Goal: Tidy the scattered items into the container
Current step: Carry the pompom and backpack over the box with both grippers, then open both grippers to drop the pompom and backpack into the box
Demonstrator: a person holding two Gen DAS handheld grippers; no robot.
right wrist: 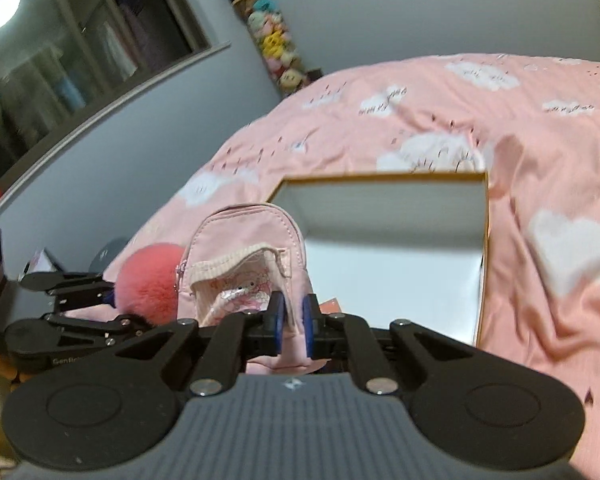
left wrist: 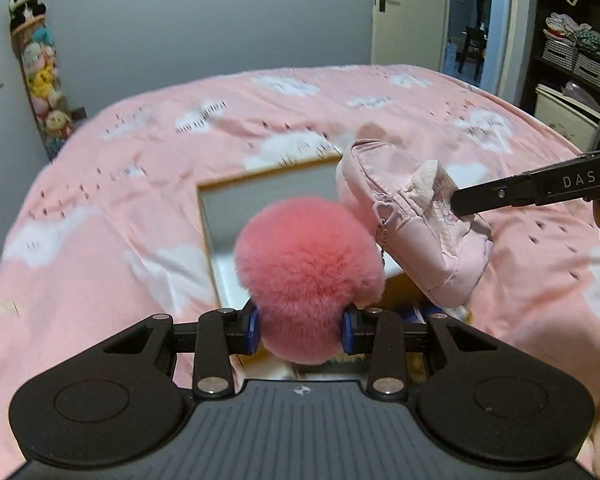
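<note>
My left gripper [left wrist: 300, 330] is shut on a fluffy pink pompom [left wrist: 308, 272], held in the air in front of the open cardboard box [left wrist: 260, 192] on the bed. The right gripper [right wrist: 294, 326] is shut on the fabric of a small pink backpack pouch [right wrist: 244, 248], also lifted clear of the bed. In the left wrist view the pouch [left wrist: 412, 220] hangs to the right of the pompom, pinched by the right gripper's black finger [left wrist: 500, 194]. In the right wrist view the pompom [right wrist: 148, 280] and left gripper [right wrist: 112, 300] sit at the left. The box [right wrist: 380, 220] has a white inside.
The box rests on a bed with a pink cloud-print cover [left wrist: 120, 200]. A hanging column of plush toys [left wrist: 40, 68] is on the grey wall at the left. An open door [left wrist: 472, 20] and shelves with baskets [left wrist: 572, 52] stand at the right.
</note>
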